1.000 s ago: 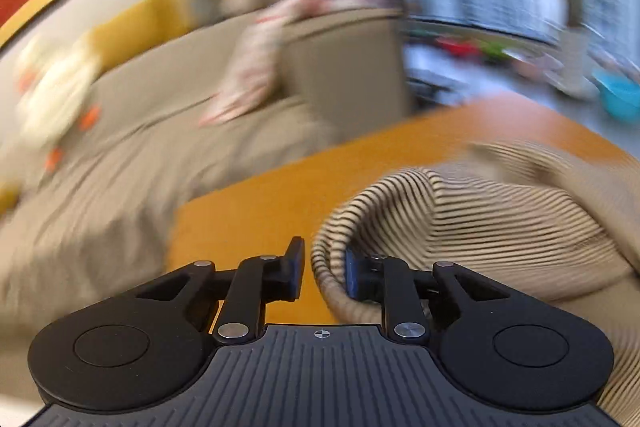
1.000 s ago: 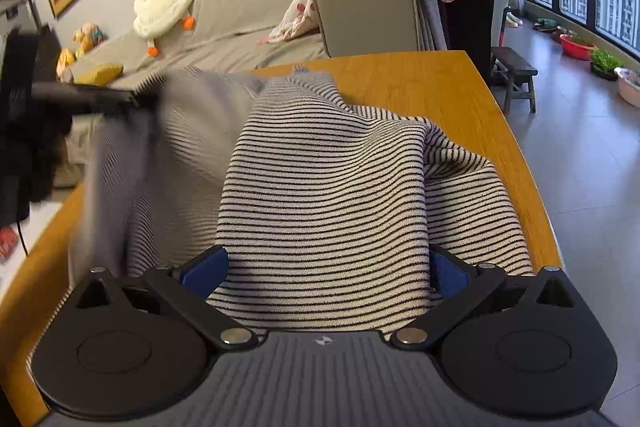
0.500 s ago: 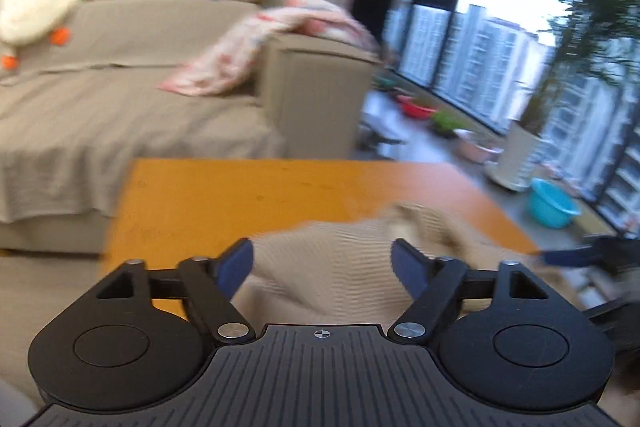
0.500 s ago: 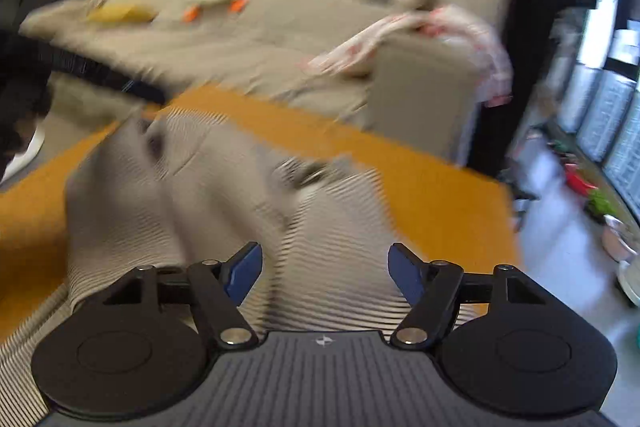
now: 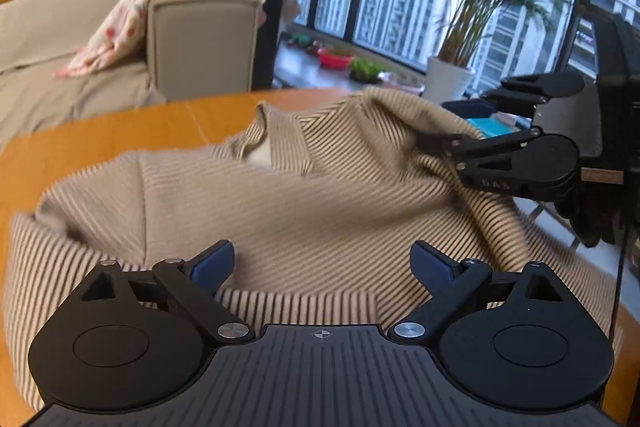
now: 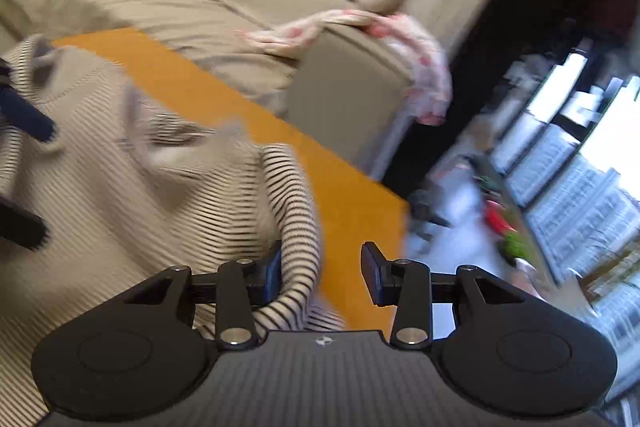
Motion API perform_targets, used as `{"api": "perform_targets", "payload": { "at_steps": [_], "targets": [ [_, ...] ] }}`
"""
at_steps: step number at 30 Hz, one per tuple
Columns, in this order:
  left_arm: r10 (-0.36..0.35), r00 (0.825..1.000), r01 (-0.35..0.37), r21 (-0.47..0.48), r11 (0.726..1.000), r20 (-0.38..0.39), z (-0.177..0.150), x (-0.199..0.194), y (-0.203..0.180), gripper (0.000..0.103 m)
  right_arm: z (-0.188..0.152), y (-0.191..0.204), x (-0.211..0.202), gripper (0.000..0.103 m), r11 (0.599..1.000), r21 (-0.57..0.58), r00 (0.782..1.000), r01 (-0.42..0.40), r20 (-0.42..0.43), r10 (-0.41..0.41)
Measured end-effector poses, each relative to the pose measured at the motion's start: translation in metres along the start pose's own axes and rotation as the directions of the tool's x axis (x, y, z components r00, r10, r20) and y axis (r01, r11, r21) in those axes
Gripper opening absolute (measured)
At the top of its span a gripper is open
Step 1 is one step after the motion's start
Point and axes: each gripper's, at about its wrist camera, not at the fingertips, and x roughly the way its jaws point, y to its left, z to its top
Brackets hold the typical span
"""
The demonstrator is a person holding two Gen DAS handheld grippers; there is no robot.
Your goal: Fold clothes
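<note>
Behind the orange table (image 5: 120,131) sits a grey sofa (image 5: 192,39) with a pink blanket (image 5: 132,23) thrown over its arm, and tall windows to the right. On the table lies the striped sweater (image 5: 280,203), rumpled, its collar turned toward the far edge.

My worry is the right side. My right gripper (image 6: 322,275) has its jaws partly apart with a rolled edge of the sweater between them, lying against the left pad only. If I pull now, I judge the fabric will slide out, or drag the whole sweater toward the table edge close beside it. Both views are blurred, so I cannot tell how much cloth sits in there.

My left gripper (image 5: 322,263) hovers low over the near hem, level, jaws wide open and holding nothing. From the left camera, the right gripper reaches in from the right, fingers pointing at a raised fold near the shoulder.
</note>
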Motion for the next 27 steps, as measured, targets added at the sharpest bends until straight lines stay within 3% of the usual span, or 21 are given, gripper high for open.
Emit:
{"api": "perform_targets", "payload": {
  "at_steps": [2, 3, 5, 7, 10, 11, 14, 17, 19, 20, 22, 24, 27],
  "targets": [
    [0.034, 0.999, -0.034, -0.005, 0.999, -0.022, -0.005, 0.002, 0.007, 0.098, 0.01, 0.007, 0.009, 0.011, 0.998, -0.055, 0.999, -0.011, 0.034, 0.013],
    [0.046, 0.999, -0.047, -0.002, 0.999, -0.028, -0.007, 0.002, 0.009, 0.098, 0.016, 0.005, 0.014, 0.011, 0.998, -0.068, 0.999, 0.001, 0.052, 0.002],
    [0.068, 0.997, -0.068, 0.019, 0.998, -0.029, -0.009, -0.001, 0.011, 0.098, 0.024, -0.029, 0.036, 0.011, 0.998, 0.019, 0.997, 0.063, 0.05, -0.064],
    [0.078, 0.996, -0.077, 0.044, 0.996, -0.032, -0.011, -0.002, 0.011, 0.098, 0.017, -0.067, 0.072, 0.011, 0.98, 0.102, 0.985, 0.17, -0.027, -0.168],
    [0.088, 0.996, -0.087, 0.04, 0.995, -0.031, -0.011, -0.003, 0.014, 0.098, -0.006, -0.1, 0.113, 0.003, 0.949, 0.197, 0.961, 0.248, -0.177, -0.214],
    [0.093, 0.995, -0.092, 0.034, 0.995, -0.032, -0.01, -0.003, 0.016, 0.098, -0.016, -0.104, 0.121, 0.003, 0.946, 0.222, 0.959, 0.235, -0.211, -0.189],
    [0.089, 0.995, -0.088, 0.024, 0.996, -0.036, -0.008, -0.007, 0.023, 0.098, -0.04, -0.115, 0.121, 0.003, 0.919, 0.347, 0.965, 0.186, -0.241, -0.105],
    [0.095, 0.995, -0.094, 0.019, 0.995, -0.04, -0.006, -0.01, 0.033, 0.098, -0.048, -0.117, 0.097, 0.005, 0.913, 0.387, 0.985, 0.13, -0.158, -0.073],
    [0.096, 0.995, -0.097, -0.017, 0.995, -0.041, -0.004, -0.014, 0.042, 0.098, -0.045, -0.113, 0.069, 0.011, 0.919, 0.391, 0.996, 0.044, -0.084, -0.012],
    [0.091, 0.995, -0.093, -0.044, 0.995, -0.04, -0.002, -0.017, 0.045, 0.098, -0.046, -0.108, 0.048, 0.02, 0.925, 0.38, 0.998, -0.009, -0.05, 0.03],
    [0.085, 0.996, -0.088, -0.091, 0.992, -0.032, 0.002, -0.024, 0.049, 0.099, -0.042, -0.089, 0.017, 0.032, 0.937, 0.321, 0.99, -0.138, 0.015, 0.141],
    [0.088, 0.996, -0.09, -0.122, 0.989, -0.016, 0.004, -0.032, 0.049, 0.102, -0.038, -0.068, -0.013, 0.044, 0.933, 0.249, 0.965, -0.261, 0.069, 0.251],
    [0.099, 0.995, -0.098, -0.154, 0.983, 0.0, 0.008, -0.04, 0.048, 0.103, -0.038, -0.022, -0.034, 0.048, 0.929, 0.091, 0.934, -0.358, 0.053, 0.355]
  ]
}}
